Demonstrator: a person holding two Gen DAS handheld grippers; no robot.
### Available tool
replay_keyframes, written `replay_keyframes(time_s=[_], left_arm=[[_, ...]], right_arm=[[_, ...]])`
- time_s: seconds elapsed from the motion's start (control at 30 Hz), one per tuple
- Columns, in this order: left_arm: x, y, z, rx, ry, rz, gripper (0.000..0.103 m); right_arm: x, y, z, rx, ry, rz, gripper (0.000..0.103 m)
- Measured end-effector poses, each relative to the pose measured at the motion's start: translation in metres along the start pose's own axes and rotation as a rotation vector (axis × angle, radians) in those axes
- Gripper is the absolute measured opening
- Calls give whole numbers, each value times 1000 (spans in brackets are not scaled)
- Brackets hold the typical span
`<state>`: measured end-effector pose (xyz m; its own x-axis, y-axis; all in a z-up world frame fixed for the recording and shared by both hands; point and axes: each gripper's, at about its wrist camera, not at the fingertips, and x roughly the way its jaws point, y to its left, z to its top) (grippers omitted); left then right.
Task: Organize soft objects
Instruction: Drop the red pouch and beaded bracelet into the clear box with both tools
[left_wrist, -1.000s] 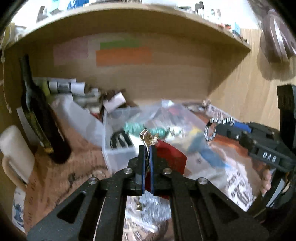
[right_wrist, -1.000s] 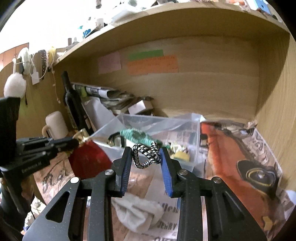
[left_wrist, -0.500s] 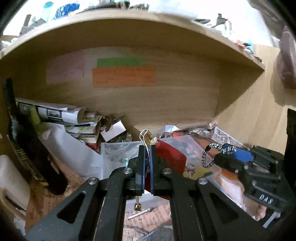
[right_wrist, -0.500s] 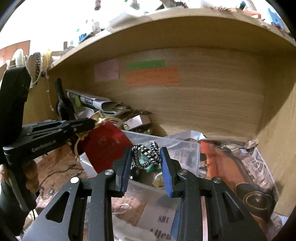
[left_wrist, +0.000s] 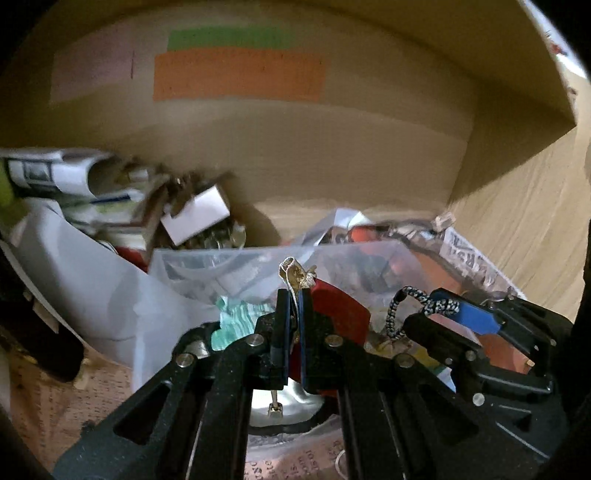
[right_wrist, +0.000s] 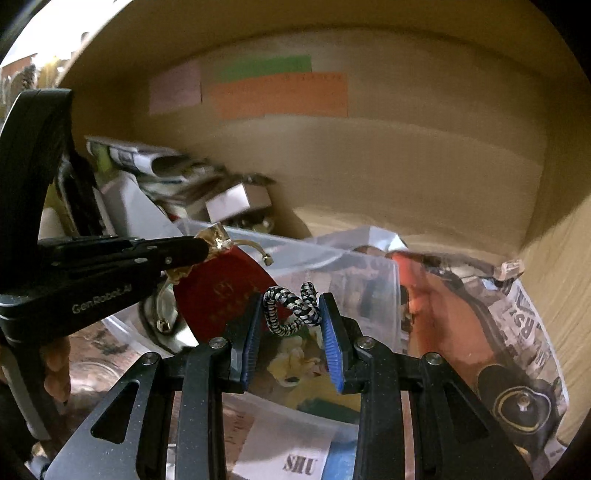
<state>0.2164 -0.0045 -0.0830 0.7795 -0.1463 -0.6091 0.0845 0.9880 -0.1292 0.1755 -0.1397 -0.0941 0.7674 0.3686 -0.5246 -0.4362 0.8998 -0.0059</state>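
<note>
My left gripper (left_wrist: 290, 295) is shut on the gold-trimmed top of a red fabric pouch (left_wrist: 341, 308). The pouch (right_wrist: 218, 291) hangs over the clear plastic bin (right_wrist: 354, 266) in the right wrist view, under the left gripper (right_wrist: 201, 249). My right gripper (right_wrist: 290, 306) is shut on a black-and-white braided cord loop (right_wrist: 291, 308), held above the same bin. The cord (left_wrist: 397, 314) and right gripper (left_wrist: 448, 308) show at the right of the left wrist view. A teal knitted item (left_wrist: 236, 321) lies in the bin (left_wrist: 221, 258).
A wooden shelf alcove surrounds the scene, with coloured paper labels (right_wrist: 280, 94) on its back wall. Rolled papers and a small white box (left_wrist: 195, 214) pile at the back left. A printed newspaper bag (right_wrist: 517, 332) lies to the right. A dark bottle (right_wrist: 81, 192) stands left.
Both grippers have moved forward and deeper into the alcove, closer to the bin, each keeping its hold. The red pouch now hangs over the bin's left part.
</note>
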Motion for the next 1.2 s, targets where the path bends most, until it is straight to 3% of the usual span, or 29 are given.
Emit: replay_keyframes(time_s=[0.27, 0.4, 0.5, 0.53, 0.63, 0.8, 0.97, 1.2], left_arm=[[23, 1, -6, 3, 70, -3, 5], [22, 2, -8, -1, 84, -5, 11], [19, 4, -7, -3, 89, -3, 23], [17, 4, -6, -6, 85, 2, 32], [7, 7, -5, -13, 58, 15, 47], [-18, 8, -3, 2, 9, 25, 51], [-50, 13, -4, 2, -60, 59, 69], [-91, 22, -19, 17, -114, 97, 85]], right_arm=[[24, -4, -8, -5, 90, -12, 29], [23, -4, -9, -7, 102, -12, 44], [18, -5, -8, -8, 84, -15, 51], [15, -5, -7, -7, 75, -13, 53], [8, -4, -4, -10, 54, -12, 53], [-11, -2, 2, -6, 1, 2, 59], [-34, 4, 6, -13, -50, 13, 61], [-61, 11, -6, -9, -73, 37, 68]])
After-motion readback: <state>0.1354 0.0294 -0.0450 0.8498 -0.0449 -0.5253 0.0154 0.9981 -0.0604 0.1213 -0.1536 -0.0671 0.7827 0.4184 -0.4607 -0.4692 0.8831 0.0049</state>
